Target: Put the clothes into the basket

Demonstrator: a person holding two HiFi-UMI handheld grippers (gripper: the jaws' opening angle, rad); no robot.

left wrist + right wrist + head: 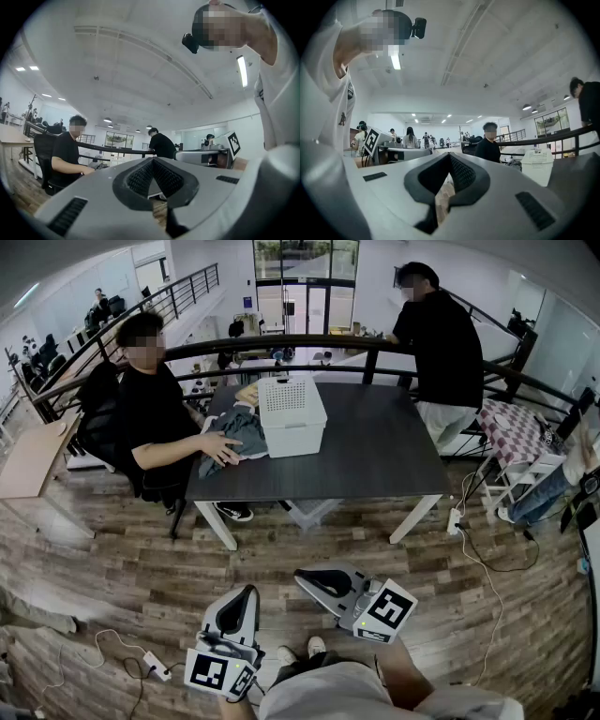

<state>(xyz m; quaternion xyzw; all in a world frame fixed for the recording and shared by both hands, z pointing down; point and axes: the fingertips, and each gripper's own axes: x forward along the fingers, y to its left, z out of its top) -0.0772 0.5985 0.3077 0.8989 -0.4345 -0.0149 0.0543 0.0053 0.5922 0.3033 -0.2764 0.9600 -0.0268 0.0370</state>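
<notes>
The left gripper point(153, 161) was clenched on nothing: its ribbed pads met at the tips, and only floor showed through the gap behind them. The right gripper point(450, 157) was likewise closed and empty. Both were held level and close to the wearer's body, side by side and not touching, probably because nothing was within reach and closed jaws are easy to carry.

Well ahead of both tools, across bare wooden floor point(309, 549), stood the dark table point(375, 456). The white basket point(292, 413) sat upright on it, toward its far left part as seen from the grippers. The clothes point(239, 432), a grey heap, lay on the tabletop just left of the basket and against its side, none of them inside it.

A seated person point(150, 409) at the table's left end rested a hand on that heap, perhaps arranging it. A standing person point(441, 343) leaned at the far right edge. The task looked not yet begun; the grippers would need to approach and open.
</notes>
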